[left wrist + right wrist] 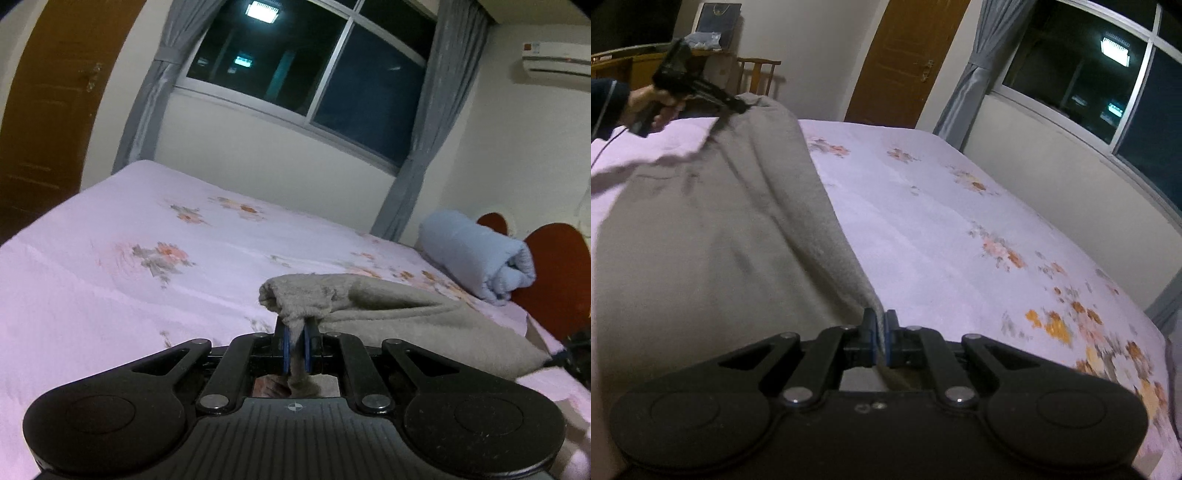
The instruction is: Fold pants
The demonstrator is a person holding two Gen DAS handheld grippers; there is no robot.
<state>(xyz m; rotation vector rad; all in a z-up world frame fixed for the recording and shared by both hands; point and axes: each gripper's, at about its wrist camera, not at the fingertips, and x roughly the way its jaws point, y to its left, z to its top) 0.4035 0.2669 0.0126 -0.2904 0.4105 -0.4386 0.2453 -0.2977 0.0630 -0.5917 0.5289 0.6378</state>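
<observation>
A wide bed covered with a pale lilac sheet printed with orange and grey flower clusters [110,258] fills most of both views, and the grey fleecy fabric pants [713,236] lie spread across its near side, stretched between the two tools. The left gripper [295,338] has its blue-padded jaws closed tight on a bunched end of the pants, a tuft of cloth poking out above and below the pads, with that end lifted slightly off the sheet. The right gripper [881,332] is likewise clamped shut on a thin edge of the pants, the fabric running away from it in a taut ridge toward the person's hand [652,105] holding the other tool at the far corner. At the head of the bed a rolled light blue quilt [476,254] rests against a reddish-brown wooden headboard [554,269]. Behind the bed a large dark window [306,62] reflects ceiling lights, flanked by tied grey curtains [155,92]. A brown wooden door [905,62] stands in the cream wall, a white air conditioner [557,61] hangs high, and a wooden chair [757,75] sits beyond the bed.
</observation>
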